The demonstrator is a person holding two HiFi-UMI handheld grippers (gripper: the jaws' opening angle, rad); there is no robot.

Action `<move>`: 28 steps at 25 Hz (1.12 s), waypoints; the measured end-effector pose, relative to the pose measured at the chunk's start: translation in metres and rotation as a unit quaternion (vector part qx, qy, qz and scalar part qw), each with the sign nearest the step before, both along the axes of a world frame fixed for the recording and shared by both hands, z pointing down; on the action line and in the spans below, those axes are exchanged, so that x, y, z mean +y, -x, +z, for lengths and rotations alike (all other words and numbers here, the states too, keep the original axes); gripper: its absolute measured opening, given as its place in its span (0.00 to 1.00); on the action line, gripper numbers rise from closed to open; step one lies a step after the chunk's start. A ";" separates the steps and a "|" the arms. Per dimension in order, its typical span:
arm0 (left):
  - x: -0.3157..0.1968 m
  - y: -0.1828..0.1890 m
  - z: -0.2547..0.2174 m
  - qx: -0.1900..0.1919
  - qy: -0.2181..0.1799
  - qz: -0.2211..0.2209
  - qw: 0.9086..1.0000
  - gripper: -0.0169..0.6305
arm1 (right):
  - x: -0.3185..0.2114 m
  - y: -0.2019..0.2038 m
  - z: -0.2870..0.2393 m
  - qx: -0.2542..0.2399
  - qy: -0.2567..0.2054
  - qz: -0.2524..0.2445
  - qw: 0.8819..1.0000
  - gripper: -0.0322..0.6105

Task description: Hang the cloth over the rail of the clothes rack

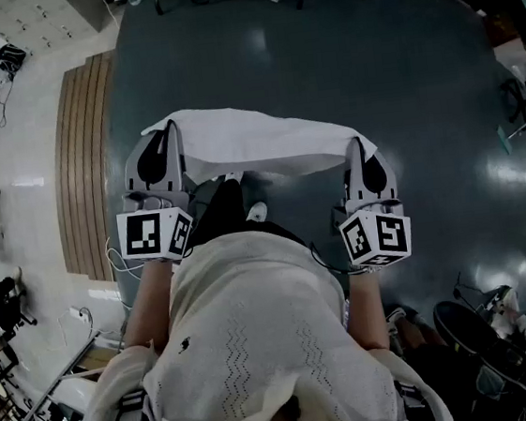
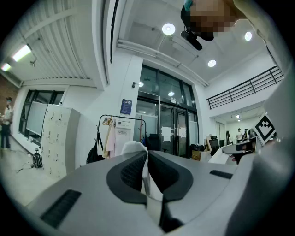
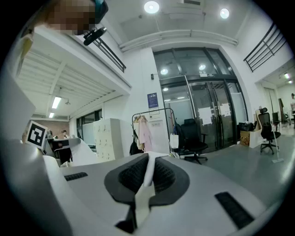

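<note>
Two claws hold one thing. My left claw (image 1: pixel 169 131) is clamped shut on one end of the white cloth (image 1: pixel 255 140), and my right claw (image 1: pixel 357 145) is clamped shut on the other end. The cloth stretches as a band between them, out in front of me above the dark floor (image 1: pixel 387 58). Each gripper view shows a thin strip of fabric pinched between the dark pads.

Nothing with writing can be read. The marker cubes (image 1: pixel 155 234) carry only black-and-white square patterns. A blue sign (image 3: pixel 153 100) hangs on the wall above the clothes rack (image 3: pixel 154 112), but its print is too small to make out. The same goes for the paper sheets (image 3: pixel 224 109) stuck on the glass doors.

The rack stands well apart from the cloth, across the room beside pale lockers (image 3: pixel 108 138). A light garment (image 3: pixel 145 133) hangs from its rail, and a black office chair (image 3: pixel 193 138) is just to its right.

My claws' grey bodies cut off the foot of the rack in both gripper views. From the head view, the cubes cover my hands and the claws hide the near edge of the cloth. How far the cloth hangs down I cannot tell.
</note>
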State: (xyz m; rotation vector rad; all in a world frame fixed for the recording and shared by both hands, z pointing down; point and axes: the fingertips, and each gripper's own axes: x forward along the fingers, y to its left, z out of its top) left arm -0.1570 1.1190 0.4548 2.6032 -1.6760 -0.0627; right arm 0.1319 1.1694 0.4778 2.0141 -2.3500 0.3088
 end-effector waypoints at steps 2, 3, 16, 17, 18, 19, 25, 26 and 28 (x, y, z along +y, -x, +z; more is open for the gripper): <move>-0.003 0.001 0.000 0.009 -0.001 0.001 1.000 0.06 | -0.004 0.002 -0.001 0.000 0.003 -0.005 1.000 0.08; -0.007 0.003 0.001 0.012 -0.001 0.001 1.000 0.06 | -0.009 0.005 -0.001 0.001 0.005 -0.008 1.000 0.08; -0.224 0.021 0.018 0.026 0.016 -0.006 1.000 0.06 | -0.225 0.027 -0.001 0.026 0.024 -0.016 0.999 0.08; -0.246 0.032 0.018 0.022 0.015 -0.003 1.000 0.06 | -0.248 0.039 -0.001 0.027 0.023 -0.014 0.999 0.08; -0.265 0.043 0.018 0.018 0.015 0.001 1.000 0.06 | -0.267 0.051 -0.001 0.028 0.022 -0.011 0.999 0.08; -0.282 0.054 0.020 0.015 0.016 0.006 1.000 0.06 | -0.283 0.063 -0.001 0.028 0.021 -0.008 0.999 0.08; -0.367 0.096 0.009 0.015 0.005 0.012 1.000 0.06 | -0.362 0.105 -0.005 0.016 0.017 -0.005 1.000 0.08; -0.376 0.099 0.006 0.017 0.003 0.011 1.000 0.06 | -0.371 0.108 -0.006 0.015 0.019 -0.005 1.000 0.08; -0.395 0.099 0.003 0.021 0.006 0.012 1.000 0.06 | -0.389 0.108 -0.008 0.014 0.023 -0.001 1.000 0.08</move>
